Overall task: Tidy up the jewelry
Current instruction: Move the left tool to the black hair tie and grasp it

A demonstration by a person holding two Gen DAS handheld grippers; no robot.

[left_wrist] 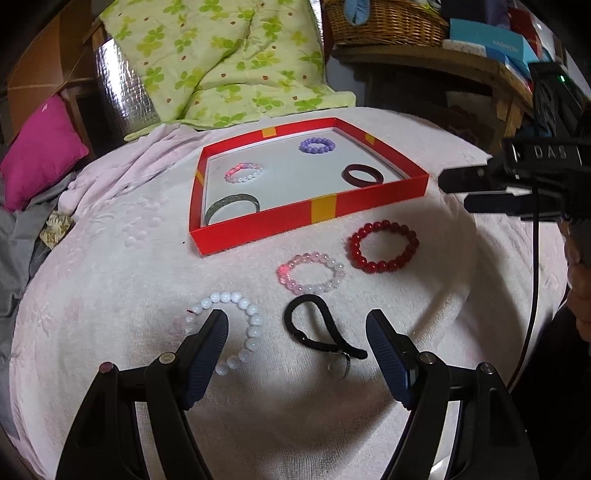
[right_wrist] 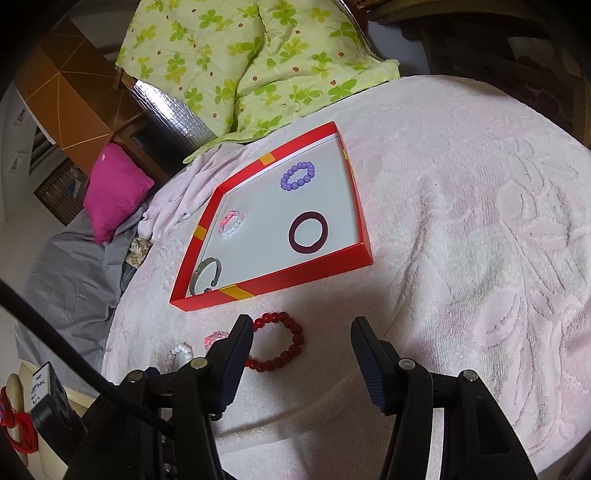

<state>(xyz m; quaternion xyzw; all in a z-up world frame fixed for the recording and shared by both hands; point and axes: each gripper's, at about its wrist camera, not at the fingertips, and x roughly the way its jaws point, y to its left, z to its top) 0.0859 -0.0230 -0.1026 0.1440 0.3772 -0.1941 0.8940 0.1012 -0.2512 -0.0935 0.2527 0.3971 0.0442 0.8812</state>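
A red box lid [left_wrist: 321, 216] [right_wrist: 317, 271] lies on the pale blanket. It holds a purple bead bracelet [left_wrist: 317, 144] [right_wrist: 297, 175], a pink-white bead bracelet [left_wrist: 243, 172] [right_wrist: 231, 223], a dark maroon bangle [left_wrist: 362, 175] [right_wrist: 308, 232] and a grey-green bangle [left_wrist: 232, 206] [right_wrist: 204, 275]. In front of it lie a red bead bracelet [left_wrist: 382, 246] [right_wrist: 280, 345], a pink bead bracelet [left_wrist: 311, 273] [right_wrist: 214, 338], a white bead bracelet [left_wrist: 236, 325] [right_wrist: 179, 354] and a black cord with a pendant [left_wrist: 317, 336]. My left gripper [left_wrist: 295, 332] is open and empty above the white bracelet and cord. My right gripper [right_wrist: 301, 336] [left_wrist: 458, 192] is open and empty, over the red bracelet.
A green clover-print quilt [left_wrist: 221, 62] and a magenta pillow [left_wrist: 40, 151] lie behind the box. A wicker basket [left_wrist: 384, 20] and boxes stand on a wooden shelf at the far right. A black cable [left_wrist: 535, 280] hangs from the right gripper.
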